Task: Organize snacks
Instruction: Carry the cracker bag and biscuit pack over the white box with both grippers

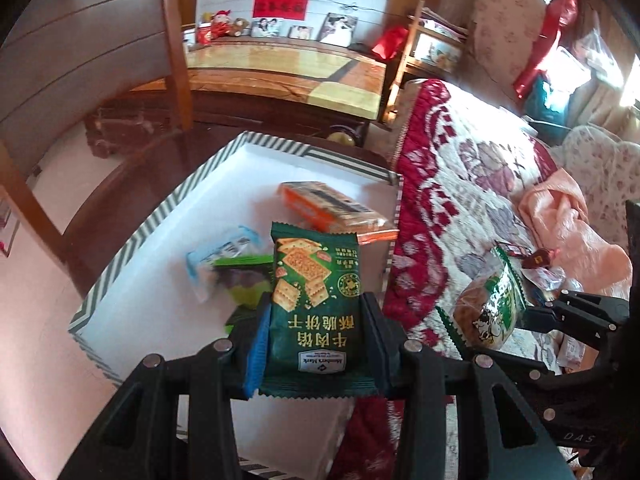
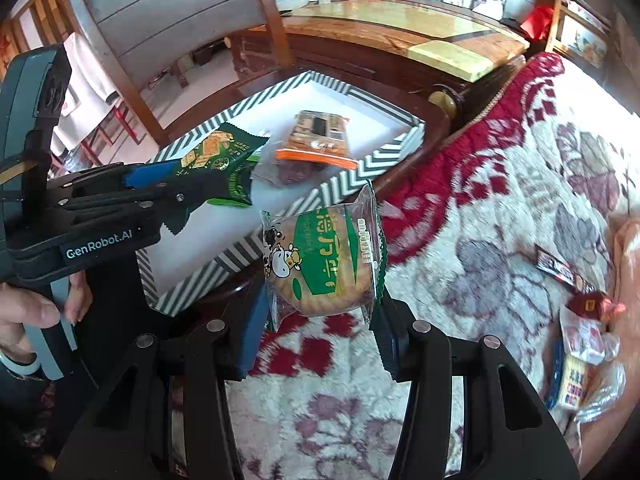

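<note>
Your left hand-held gripper grips a cracker pack over the striped box; your right hand-held gripper grips a cake pack above the bed. Loose snacks lie right.

Red and white floral blanket spread over the bed. Wooden chair standing near a long marble-topped cabinet. Framed photos and a red banner against the wall. Pink cloth bunched on the blanket.
</note>
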`<state>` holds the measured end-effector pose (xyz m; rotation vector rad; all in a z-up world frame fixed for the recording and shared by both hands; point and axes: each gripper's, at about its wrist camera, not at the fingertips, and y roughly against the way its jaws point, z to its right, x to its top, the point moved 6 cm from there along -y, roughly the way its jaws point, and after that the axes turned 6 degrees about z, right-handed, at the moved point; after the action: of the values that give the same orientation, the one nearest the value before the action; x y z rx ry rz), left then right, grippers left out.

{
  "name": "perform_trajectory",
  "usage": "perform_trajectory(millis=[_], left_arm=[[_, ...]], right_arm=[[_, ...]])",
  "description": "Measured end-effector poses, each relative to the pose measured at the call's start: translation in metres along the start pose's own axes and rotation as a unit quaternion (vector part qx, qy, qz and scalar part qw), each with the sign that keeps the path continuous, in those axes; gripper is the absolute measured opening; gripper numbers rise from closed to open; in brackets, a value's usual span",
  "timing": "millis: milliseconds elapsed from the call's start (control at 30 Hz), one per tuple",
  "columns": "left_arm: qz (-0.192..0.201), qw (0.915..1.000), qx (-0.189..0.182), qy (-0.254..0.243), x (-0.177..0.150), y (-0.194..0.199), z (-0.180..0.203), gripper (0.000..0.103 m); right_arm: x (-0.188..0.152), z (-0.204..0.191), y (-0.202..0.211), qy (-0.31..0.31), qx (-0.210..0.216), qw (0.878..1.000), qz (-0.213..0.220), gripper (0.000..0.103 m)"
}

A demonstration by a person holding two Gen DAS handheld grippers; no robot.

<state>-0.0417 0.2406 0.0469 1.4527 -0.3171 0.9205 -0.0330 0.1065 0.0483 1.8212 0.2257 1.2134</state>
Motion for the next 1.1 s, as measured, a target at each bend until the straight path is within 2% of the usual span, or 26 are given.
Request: perform_trajectory(millis=[667, 1100], left_arm=[[-0.005, 0.9985, 0.021, 0.051, -0.002, -0.007, -0.04, 0.045], [-0.02, 0.9958, 0.052, 0.073, -0.002, -0.014, -0.056, 0.045]], right_arm=[[0.034, -0.036, -0.031, 0.038, 0.022, 0.999, -0.013, 0.048], [0.049, -0.049, -0.052, 0.057, 0.031, 0.998, -0.029, 0.047]])
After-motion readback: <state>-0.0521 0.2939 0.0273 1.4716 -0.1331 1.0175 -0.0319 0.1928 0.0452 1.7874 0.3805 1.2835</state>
